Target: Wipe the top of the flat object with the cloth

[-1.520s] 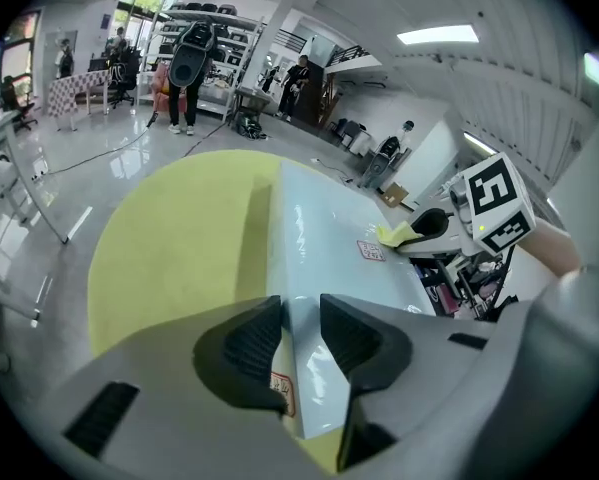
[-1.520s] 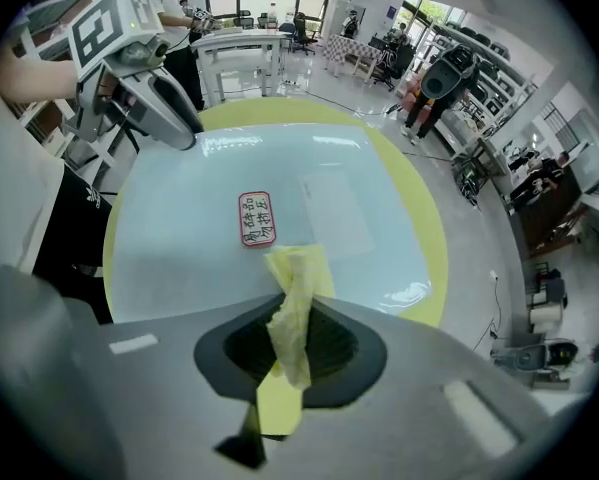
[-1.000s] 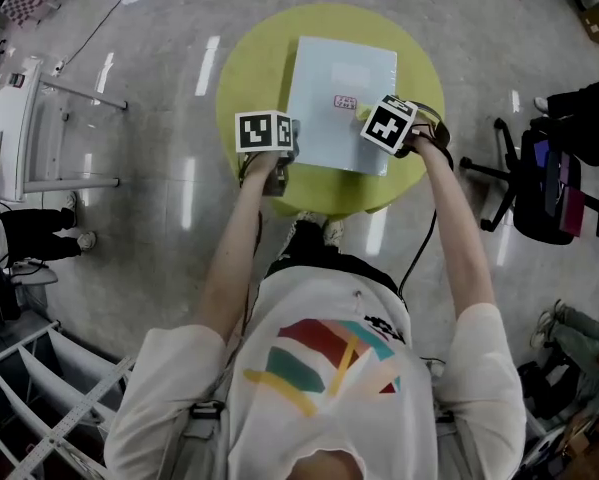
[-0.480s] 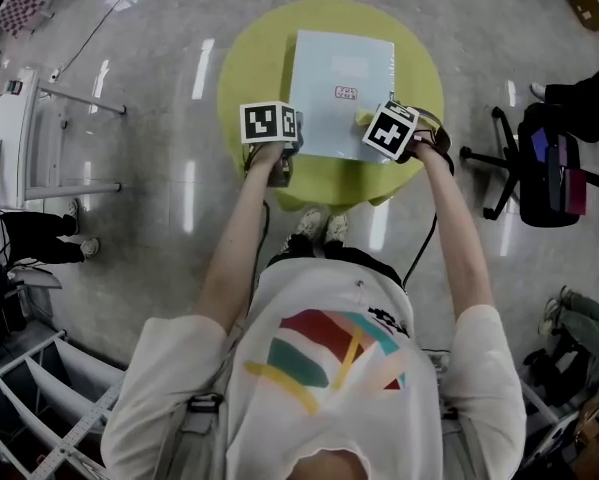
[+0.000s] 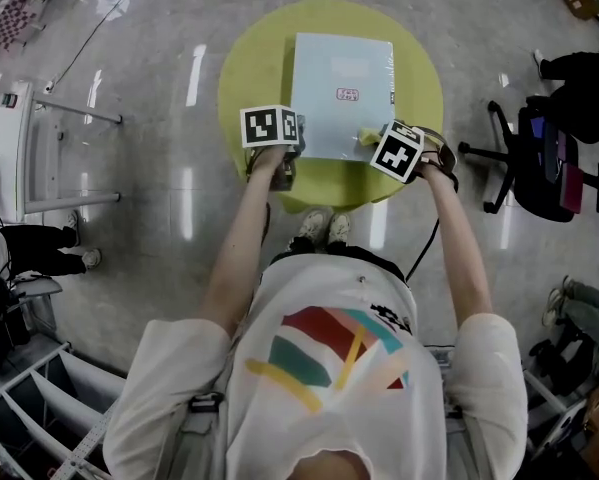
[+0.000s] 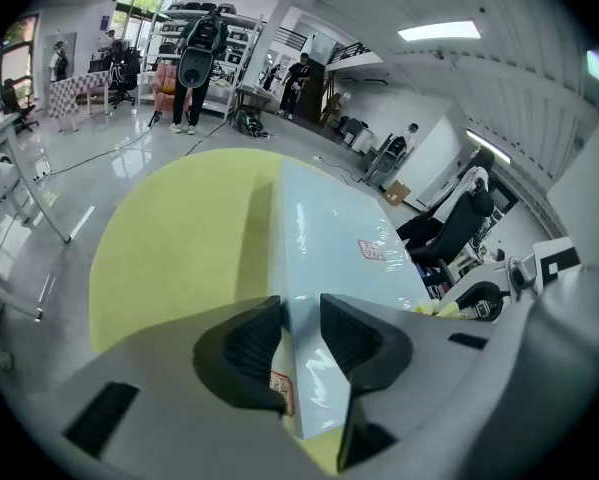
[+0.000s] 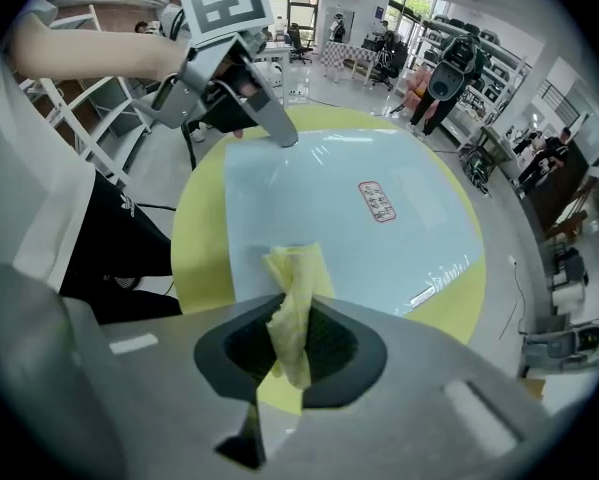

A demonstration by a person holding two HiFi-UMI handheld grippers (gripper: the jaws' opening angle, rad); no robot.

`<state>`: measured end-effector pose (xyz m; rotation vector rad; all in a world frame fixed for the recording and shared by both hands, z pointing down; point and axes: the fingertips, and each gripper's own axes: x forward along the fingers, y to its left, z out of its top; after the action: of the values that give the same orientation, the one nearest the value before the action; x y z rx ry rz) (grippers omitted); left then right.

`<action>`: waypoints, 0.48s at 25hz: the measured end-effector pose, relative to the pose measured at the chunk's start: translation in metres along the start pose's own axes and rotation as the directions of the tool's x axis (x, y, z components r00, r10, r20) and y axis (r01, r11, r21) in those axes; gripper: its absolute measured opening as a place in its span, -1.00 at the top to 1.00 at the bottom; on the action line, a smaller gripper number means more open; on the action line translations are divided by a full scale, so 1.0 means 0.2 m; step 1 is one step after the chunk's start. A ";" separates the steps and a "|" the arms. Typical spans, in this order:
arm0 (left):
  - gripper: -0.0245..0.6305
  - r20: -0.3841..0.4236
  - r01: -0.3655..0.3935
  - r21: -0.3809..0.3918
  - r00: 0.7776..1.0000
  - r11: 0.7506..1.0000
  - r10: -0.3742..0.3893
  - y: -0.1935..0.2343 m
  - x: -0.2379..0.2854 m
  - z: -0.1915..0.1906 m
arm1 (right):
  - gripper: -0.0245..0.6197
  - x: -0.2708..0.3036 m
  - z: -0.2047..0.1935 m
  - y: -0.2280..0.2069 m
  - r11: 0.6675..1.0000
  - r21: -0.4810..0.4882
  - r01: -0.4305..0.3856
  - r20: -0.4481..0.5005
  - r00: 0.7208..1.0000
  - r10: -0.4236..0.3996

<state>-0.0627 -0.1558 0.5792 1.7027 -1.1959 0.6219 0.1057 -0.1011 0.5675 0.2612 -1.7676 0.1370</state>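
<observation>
Pinching cloth (image 7: pixel 296 280) on flat object (image 5: pixel 329 103), right hand-held gripper (image 7: pixel 295 330).

Glossy grey floor (image 5: pixel 129 218) (reflecting lights), black chair (image 5: pixel 544 168).

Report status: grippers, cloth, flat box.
Left gripper clamped on flat box edge. Right gripper pinching yellow cloth over box's near edge. Only a label on top.

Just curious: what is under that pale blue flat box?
The flat box rests on a round yellow-green table; the tabletop beneath it is covered and cannot be seen.
</observation>
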 end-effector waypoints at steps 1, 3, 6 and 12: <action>0.53 -0.003 0.004 -0.001 1.000 1.000 -0.004 0.00 0.00 0.00 | 0.84 0.00 -0.01 0.03 1.000 -0.001 -0.005 -0.002 1.000 0.005; 0.53 -0.002 0.007 0.000 1.000 1.000 -0.007 0.00 0.00 0.00 | 0.84 -0.01 -0.03 0.07 1.000 -0.004 -0.010 -0.003 1.000 0.010; 0.53 0.009 0.004 0.004 1.000 1.000 -0.004 0.00 0.00 0.00 | 0.84 -0.02 -0.04 0.12 1.000 -0.003 -0.013 -0.001 1.000 0.013; 0.53 0.011 -0.003 0.006 1.000 1.000 0.003 0.00 -0.01 0.00 | 0.84 -0.03 -0.06 0.19 1.000 -0.002 -0.028 -0.002 1.000 0.028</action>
<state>-0.0628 -0.1554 0.5780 1.7115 -1.2057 0.6191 0.1087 -0.0601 0.5669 0.2348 -1.7699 0.1549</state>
